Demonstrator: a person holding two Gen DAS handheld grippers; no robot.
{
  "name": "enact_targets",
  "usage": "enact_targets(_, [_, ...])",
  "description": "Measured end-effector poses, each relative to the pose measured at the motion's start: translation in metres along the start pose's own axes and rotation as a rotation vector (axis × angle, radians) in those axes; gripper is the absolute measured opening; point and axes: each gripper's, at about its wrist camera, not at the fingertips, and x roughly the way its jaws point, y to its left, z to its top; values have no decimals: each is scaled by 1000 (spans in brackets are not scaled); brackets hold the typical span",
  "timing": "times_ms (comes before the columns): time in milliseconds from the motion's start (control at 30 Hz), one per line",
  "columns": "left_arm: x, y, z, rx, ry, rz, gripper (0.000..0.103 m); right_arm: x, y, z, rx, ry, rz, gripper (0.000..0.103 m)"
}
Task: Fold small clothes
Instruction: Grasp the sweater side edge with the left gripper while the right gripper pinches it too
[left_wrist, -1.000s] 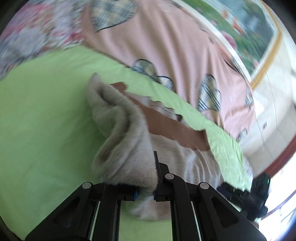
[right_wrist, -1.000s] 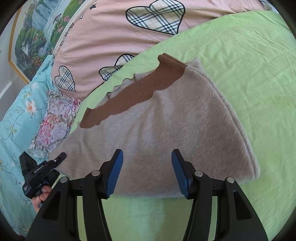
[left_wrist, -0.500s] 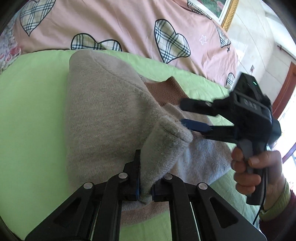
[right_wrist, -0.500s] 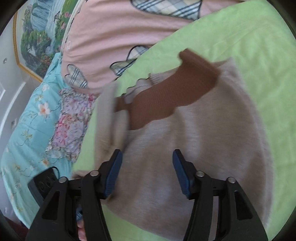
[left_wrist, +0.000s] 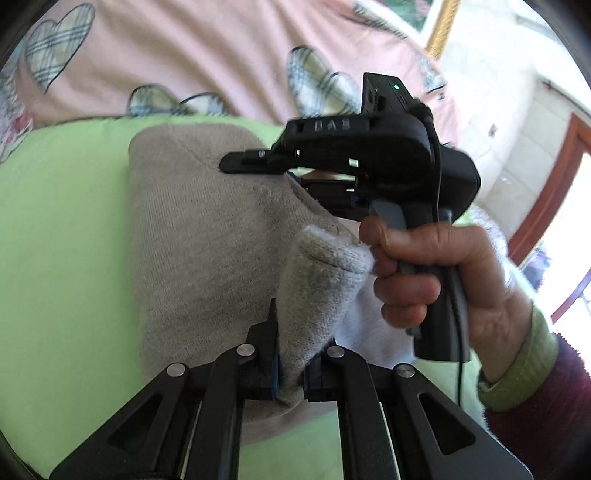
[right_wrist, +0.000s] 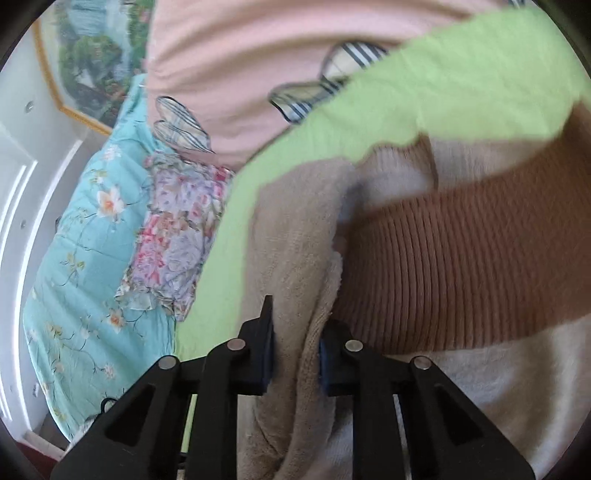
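Both grippers pinch the sweater (left_wrist: 207, 236) mid-fold.
Left gripper (left_wrist: 290, 373) squeezes the cloth; right gripper (right_wrist: 295, 354) has just closed on an edge. Next: lay it flat.

I am reading just one marking: raised letters "DAS" on the upper black body of the right gripper (left_wrist: 258, 162), seen from the left wrist camera. A small green light is glowing on the block above it, with no text. I am finding nothing legible in the right wrist view.
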Motion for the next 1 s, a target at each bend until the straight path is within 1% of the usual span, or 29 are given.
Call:
enact_targets(67, [1,-18,6,27,-4,-40,6,-24,6,2,-46,-31,-38,20])
enact_targets(167, [14,-47,11,57,2,-90,6,-67,-2,6,-59,-80,-88,19])
enact_targets(267, [31,-72,14,68,14,-153,7,-101,-24,6,-45,-109,-152,19])
enact_targets(367, [58,-85,9,59,69,-187,7,-121,-53,1,-6,-116,-203,19])
enact_targets(500, [85,-91,-3,44,136,-181,7,-126,-83,-9,14,-102,-256,19])
enact_targets(600, [91,-88,-6,33,151,-184,7,-126,-93,-13,7,-87,-284,19])
enact_targets(700, [92,-92,-2,42,141,-195,7,-131,-93,-13,-14,-101,-296,19])
enact_targets(733, [96,-95,4,41,143,-195,7,-132,-92,-13,-22,-104,-303,19])
enact_targets(767, [98,-94,3,40,152,-195,8,-132,-92,-13,-28,-106,-315,19])
enact_targets(867, [112,-101,-4,39,191,-174,9,-125,-97,-18,-51,-92,-397,19])
enact_targets(900, [113,-102,-2,33,195,-177,10,-123,-98,-20,-46,-89,-404,19])
enact_targets(933, [109,-101,-2,25,197,-190,11,-124,-99,-22,-47,-93,-409,19])
enact_targets(967, [106,-100,-1,22,204,-200,16,-125,-97,-23,-52,-101,-419,20])
enact_targets(1000, [102,-98,1,20,210,-210,18,-127,-94,-25,-62,-109,-440,21])
